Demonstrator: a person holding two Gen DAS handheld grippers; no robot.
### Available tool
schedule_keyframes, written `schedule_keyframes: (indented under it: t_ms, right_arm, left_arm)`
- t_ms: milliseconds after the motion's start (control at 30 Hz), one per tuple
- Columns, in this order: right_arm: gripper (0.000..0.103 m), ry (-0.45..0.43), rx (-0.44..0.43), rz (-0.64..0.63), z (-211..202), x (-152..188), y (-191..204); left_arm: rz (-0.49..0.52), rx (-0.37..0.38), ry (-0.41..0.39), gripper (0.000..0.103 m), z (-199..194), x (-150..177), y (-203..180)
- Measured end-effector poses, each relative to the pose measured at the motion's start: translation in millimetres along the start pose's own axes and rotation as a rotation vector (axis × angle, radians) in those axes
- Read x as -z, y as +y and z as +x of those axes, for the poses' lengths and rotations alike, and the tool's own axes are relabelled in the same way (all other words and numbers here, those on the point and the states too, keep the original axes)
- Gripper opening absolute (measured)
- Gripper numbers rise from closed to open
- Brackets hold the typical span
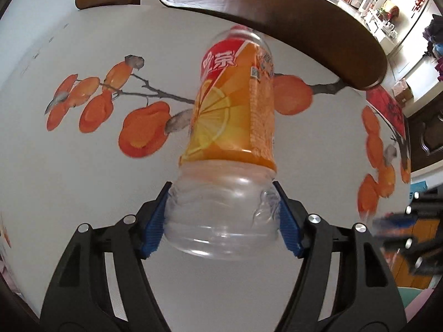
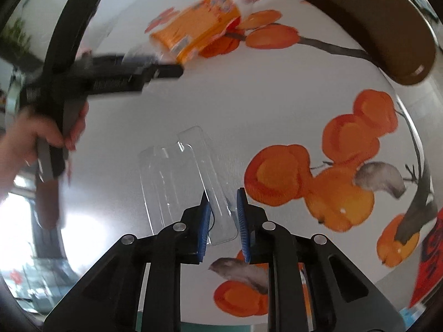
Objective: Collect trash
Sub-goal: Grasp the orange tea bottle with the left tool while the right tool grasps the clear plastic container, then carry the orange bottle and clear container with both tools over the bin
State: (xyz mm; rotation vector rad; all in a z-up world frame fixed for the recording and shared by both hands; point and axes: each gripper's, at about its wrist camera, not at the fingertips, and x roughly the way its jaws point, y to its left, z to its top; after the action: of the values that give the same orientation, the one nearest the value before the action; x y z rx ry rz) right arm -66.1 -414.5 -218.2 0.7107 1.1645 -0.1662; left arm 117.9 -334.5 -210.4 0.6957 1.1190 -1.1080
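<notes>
1. Left gripper, seen from its own wrist camera, has its blue pads pressed against the clear lower end of a plastic bottle, clamped on it from both sides.
2. That bottle, with an orange and red label and a red cap at its far end, lies along the white counter, base near the camera and cap pointing away.
3. Painted orange fruit on dark branches decorates the counter top beneath and on both sides of the bottle.
4. Right gripper, in its own wrist view, has its jaws drawn close with a narrow gap left between them; the near right edge of a clear plastic tray lies in that gap, and whether the pads actually press it cannot be told.
5. Flat on the counter, the transparent tray stretches away to the far left of the right gripper's blue pads.
6. At far left in the right wrist view, a person's hand grips the blurred black handle of the left gripper, with the bottle beyond it.
7. Dark wooden chair backs curve along the counter's far edge.
</notes>
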Motion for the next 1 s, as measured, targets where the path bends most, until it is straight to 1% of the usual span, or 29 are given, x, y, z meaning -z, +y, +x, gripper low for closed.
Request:
schedule_keyframes:
  t_ms: [100, 167, 300, 367, 433, 533, 767, 933, 1000]
  right_arm:
    - [0.02, -0.031, -0.023, 0.037, -14.9, -4.8, -10.0]
    - [0.02, -0.051, -0.025, 0.035, -24.0, -11.4, -11.8]
    - [0.02, -0.083, -0.034, -0.013, -32.7, -30.0, 4.1]
    - [0.02, -0.09, -0.055, -0.036, -34.0, -41.6, 14.1]
    - [0.02, -0.091, -0.076, -0.061, -28.5, -48.6, 33.7]
    - [0.02, -0.085, -0.103, -0.12, -23.8, -60.9, 60.8]
    - [0.02, -0.05, -0.187, -0.28, -10.4, -84.9, 135.4]
    - [0.02, -0.012, -0.25, -0.408, -1.0, -89.3, 192.2]
    - [0.02, 0.008, -0.273, -0.466, 5.6, -88.7, 216.7]
  left_arm:
    - [-0.026, 0.005, -0.036, 0.066, -18.7, 9.3, 3.8]
    - [-0.052, 0.001, -0.06, 0.066, -33.7, 14.1, 9.7]
    - [-0.078, -0.033, -0.111, 0.066, -67.1, 21.0, 20.1]
    - [-0.1, -0.05, -0.134, 0.066, -85.1, 27.4, 30.5]
    - [-0.124, -0.07, -0.16, 0.066, -98.8, 32.7, 37.9]
    - [-0.168, -0.095, -0.187, 0.066, -120.4, 50.0, 53.8]
    - [-0.314, -0.177, -0.264, 0.066, -173.7, 107.3, 79.8]
    - [-0.418, -0.251, -0.324, 0.066, -214.0, 150.6, 91.4]
    - [-0.462, -0.281, -0.335, 0.065, -223.2, 166.7, 93.9]
